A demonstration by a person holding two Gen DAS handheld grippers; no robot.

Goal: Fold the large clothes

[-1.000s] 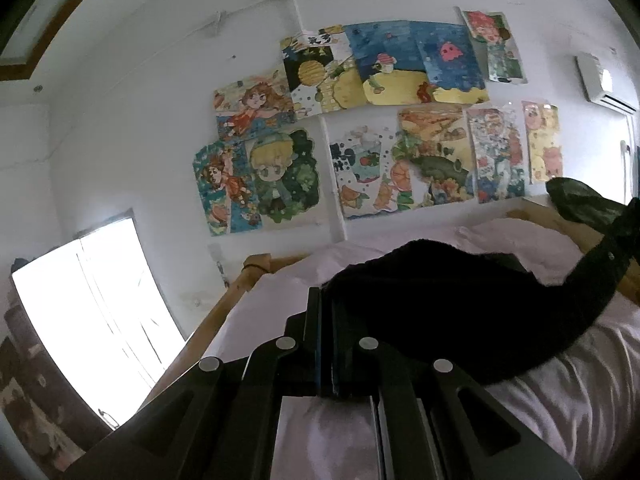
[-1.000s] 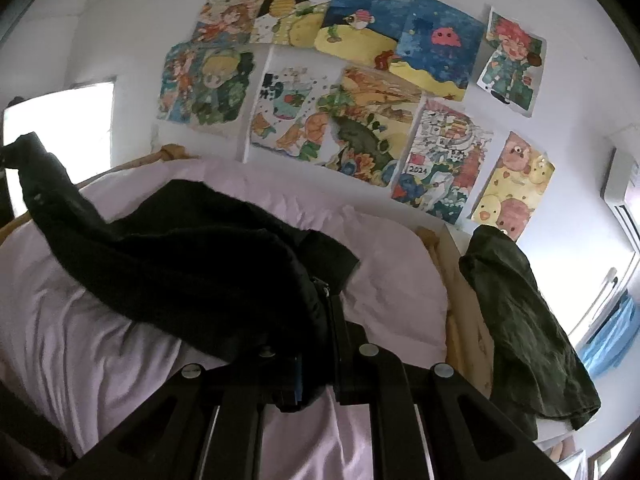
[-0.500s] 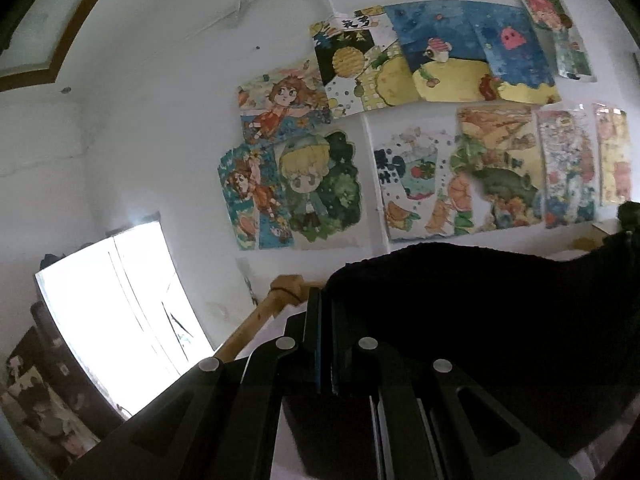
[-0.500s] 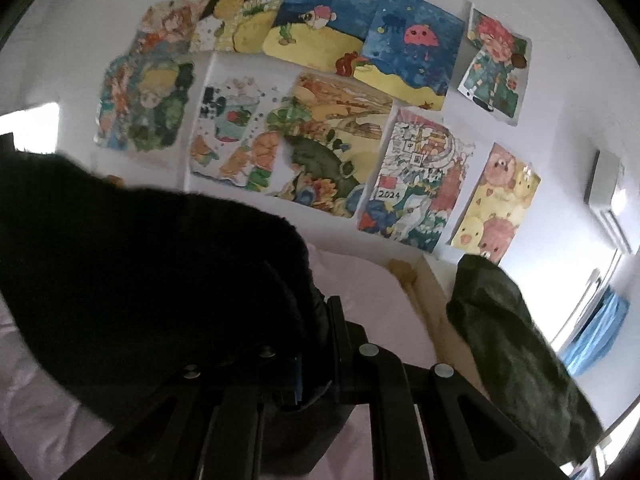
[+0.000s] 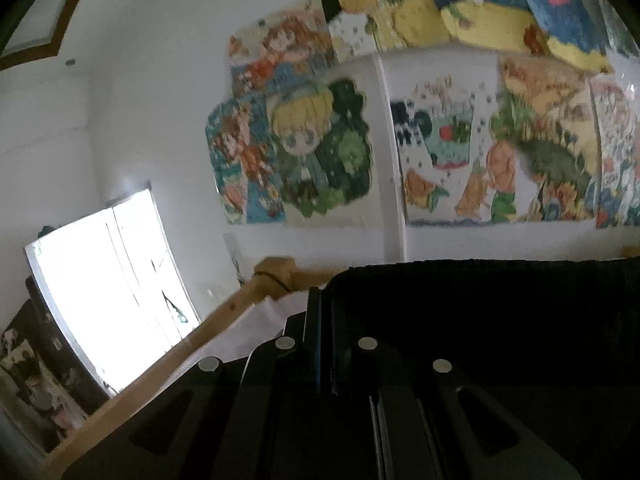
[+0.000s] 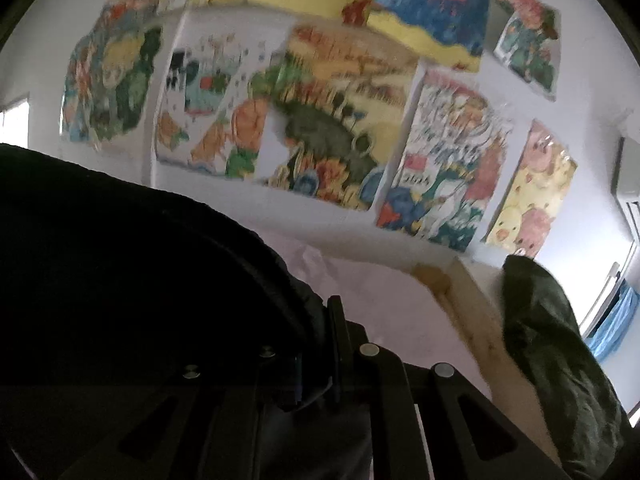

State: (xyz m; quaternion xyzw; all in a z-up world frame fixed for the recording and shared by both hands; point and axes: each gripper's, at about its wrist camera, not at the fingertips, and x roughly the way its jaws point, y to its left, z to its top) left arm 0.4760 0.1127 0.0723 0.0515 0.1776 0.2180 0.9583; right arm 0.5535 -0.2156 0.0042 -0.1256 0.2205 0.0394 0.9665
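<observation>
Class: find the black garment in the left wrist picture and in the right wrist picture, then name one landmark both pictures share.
Left wrist: black garment fills the lower right, clamped in the left gripper.
Right wrist: it fills the lower left, clamped in the right gripper.
Shared landmark: the wall drawing of a watermelon slice.

A drawing [image 6: 444, 160] on the wall bears what looks like "2024" (blurred); nothing else legible.
</observation>
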